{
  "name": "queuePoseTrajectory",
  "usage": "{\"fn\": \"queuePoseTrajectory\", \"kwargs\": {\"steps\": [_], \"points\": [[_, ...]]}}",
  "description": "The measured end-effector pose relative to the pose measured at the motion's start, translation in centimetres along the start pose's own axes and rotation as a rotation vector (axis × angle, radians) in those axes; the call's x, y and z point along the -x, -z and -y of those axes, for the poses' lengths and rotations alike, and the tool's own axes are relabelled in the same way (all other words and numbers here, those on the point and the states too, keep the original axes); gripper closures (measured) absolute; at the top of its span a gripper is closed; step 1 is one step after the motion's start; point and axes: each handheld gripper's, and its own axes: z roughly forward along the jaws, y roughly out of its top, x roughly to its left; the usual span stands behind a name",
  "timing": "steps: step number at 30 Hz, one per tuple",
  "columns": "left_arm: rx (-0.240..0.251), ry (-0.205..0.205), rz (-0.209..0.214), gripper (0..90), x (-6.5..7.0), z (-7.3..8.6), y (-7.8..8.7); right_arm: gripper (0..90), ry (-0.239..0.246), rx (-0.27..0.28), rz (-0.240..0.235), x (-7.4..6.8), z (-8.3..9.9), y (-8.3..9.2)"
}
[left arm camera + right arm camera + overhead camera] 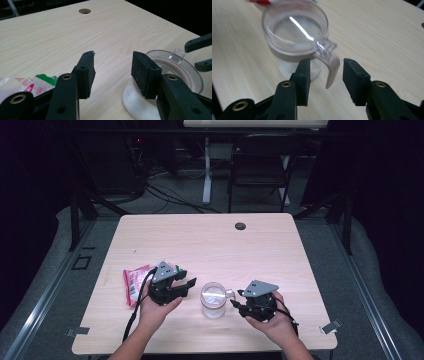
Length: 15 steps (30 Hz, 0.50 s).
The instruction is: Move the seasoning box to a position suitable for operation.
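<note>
A clear plastic mug (213,299) with white contents stands near the table's front edge, between my two grippers. My right gripper (236,299) is open just right of it. In the right gripper view the mug (294,32) is close ahead. Its handle (332,67) hangs between the jaws of the right gripper (326,67), and neither pad presses on it. My left gripper (187,279) is open left of the mug. Nothing lies between the jaws of the left gripper (113,65); the mug (140,105) sits by the right jaw.
A red, white and green packet (132,282) lies flat under my left hand, also seen as the packet (27,85). The wooden table (200,240) has a cable hole (240,226) at its far side. A dark chair (260,160) stands beyond the table.
</note>
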Motion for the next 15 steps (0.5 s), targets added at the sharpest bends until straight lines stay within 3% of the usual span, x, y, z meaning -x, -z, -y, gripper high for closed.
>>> {"fn": "queuePoseTrajectory", "kwargs": {"steps": [3,5,6,7,9,10,13,15], "points": [[0.005,0.006,0.017,53.8,0.1,0.0,0.2,59.7,-0.043,0.005,-0.009,0.0,-1.4,0.9],[-0.001,-0.002,0.024,54.2,0.2,-0.1,0.4,59.1,-0.055,0.009,0.015,0.3,-3.4,1.3],[-0.001,-0.002,0.024,54.2,0.2,-0.1,0.4,59.1,-0.055,0.009,0.015,0.3,-3.4,1.3],[-0.001,-0.01,0.027,54.1,0.3,-0.1,0.5,59.1,-0.072,0.005,0.017,0.6,-4.7,1.2],[0.0,-0.015,0.012,53.6,0.4,0.0,0.4,59.1,-0.082,0.003,0.014,0.6,-5.2,1.2],[-0.005,-0.015,0.009,53.1,0.5,0.0,0.4,58.8,-0.11,-0.009,0.007,0.7,-5.9,1.1],[-0.009,-0.009,0.03,53.4,0.7,0.1,0.5,57.3,-0.154,0.0,0.036,0.8,-6.1,0.9],[-0.018,-0.01,0.057,54.6,0.7,0.2,0.5,58.7,-0.168,-0.016,0.029,0.8,-5.8,0.8]]}}
